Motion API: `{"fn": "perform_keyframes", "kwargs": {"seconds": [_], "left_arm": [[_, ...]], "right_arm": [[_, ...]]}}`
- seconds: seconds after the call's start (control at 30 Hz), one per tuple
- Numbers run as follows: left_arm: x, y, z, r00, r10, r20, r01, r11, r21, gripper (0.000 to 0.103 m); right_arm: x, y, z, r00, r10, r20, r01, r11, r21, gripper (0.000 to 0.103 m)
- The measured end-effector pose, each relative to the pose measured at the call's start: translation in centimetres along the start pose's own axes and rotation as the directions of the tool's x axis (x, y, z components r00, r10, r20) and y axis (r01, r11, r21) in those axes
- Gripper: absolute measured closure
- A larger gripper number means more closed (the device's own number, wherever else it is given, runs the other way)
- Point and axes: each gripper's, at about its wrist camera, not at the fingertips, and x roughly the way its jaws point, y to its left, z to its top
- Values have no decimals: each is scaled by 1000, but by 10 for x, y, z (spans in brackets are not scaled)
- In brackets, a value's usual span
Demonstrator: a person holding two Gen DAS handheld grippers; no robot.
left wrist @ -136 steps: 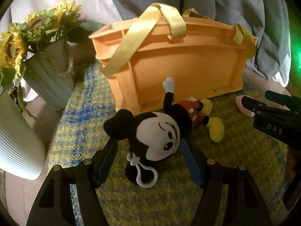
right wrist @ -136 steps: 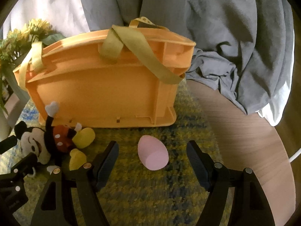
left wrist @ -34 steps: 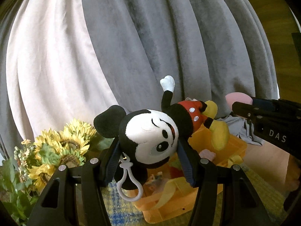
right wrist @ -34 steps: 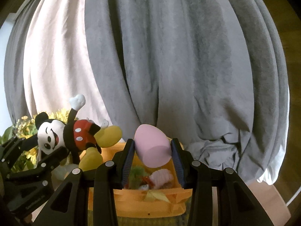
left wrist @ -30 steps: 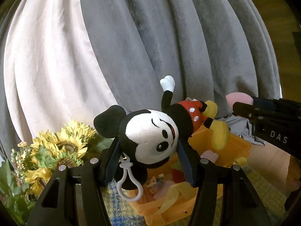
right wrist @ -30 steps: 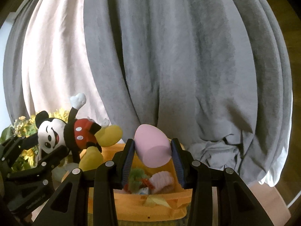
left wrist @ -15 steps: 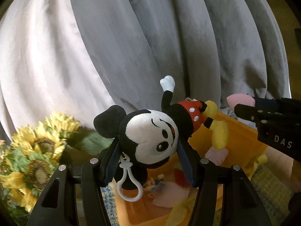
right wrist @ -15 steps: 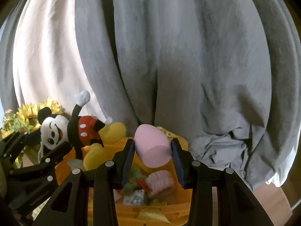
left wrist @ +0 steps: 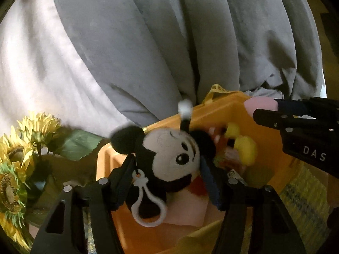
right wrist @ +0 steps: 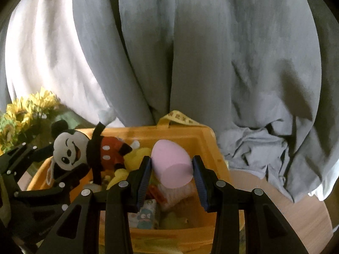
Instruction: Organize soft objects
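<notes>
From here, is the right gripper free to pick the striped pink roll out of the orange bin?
Probably not yet: the right gripper is shut on the pink egg, directly above the striped pink roll in the orange bin. It would have to drop the egg first.

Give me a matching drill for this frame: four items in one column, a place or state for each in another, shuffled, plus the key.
Items
1. black-and-white mouse plush toy
2. pink egg-shaped foam sponge
3. orange plastic basket with yellow straps
4. yellow artificial sunflowers

Places/states
A. beside the basket, on the left
B. clamped in the right claw
C. below both claws, soft items inside
D. clamped in the left claw

Pairs: 1-D, 2-B, 3-C, 4-A
</notes>
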Motion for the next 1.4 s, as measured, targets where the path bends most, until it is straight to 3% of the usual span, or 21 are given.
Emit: {"fn": "perform_keyframes", "kwargs": {"seconds": [0.1, 0.13, 0.2, 0.6, 0.87, 0.93, 1.23, 1.4], "left_arm": [[-3, 0, 0, 1000, 11, 16, -11, 1000, 1, 31], [-4, 1, 0, 1000, 15, 18, -15, 1000, -1, 31], [-5, 2, 0, 1000, 26, 16, -26, 1000, -10, 31], [-57, 17, 1, 992, 110, 54, -101, 983, -151, 25], [-118, 16, 2, 979, 173, 105, -145, 962, -231, 13], [-133, 14, 0, 976, 189, 112, -158, 958, -240, 5], [-202, -1, -13, 955, 259, 142, -217, 941, -258, 1], [-233, -12, -24, 947, 290, 139, -245, 930, -276, 1]], "right_arm": [[5, -2, -2, 1000, 10, -17, -10, 1000, 8, 57], [6, -3, -2, 1000, 16, -22, -16, 1000, 13, 47], [6, -4, -3, 1000, 14, -19, -14, 1000, 27, 36], [-30, -3, -1, 1000, -21, 19, 21, 999, 37, 33], [-88, 4, -2, 996, -33, 84, 30, 999, 32, 26], [-105, 4, -3, 994, -34, 101, 31, 999, 32, 24], [-173, 9, -15, 981, -66, 183, 60, 998, 34, 11], [-204, 5, -29, 979, -50, 197, 44, 998, 37, 10]]}}
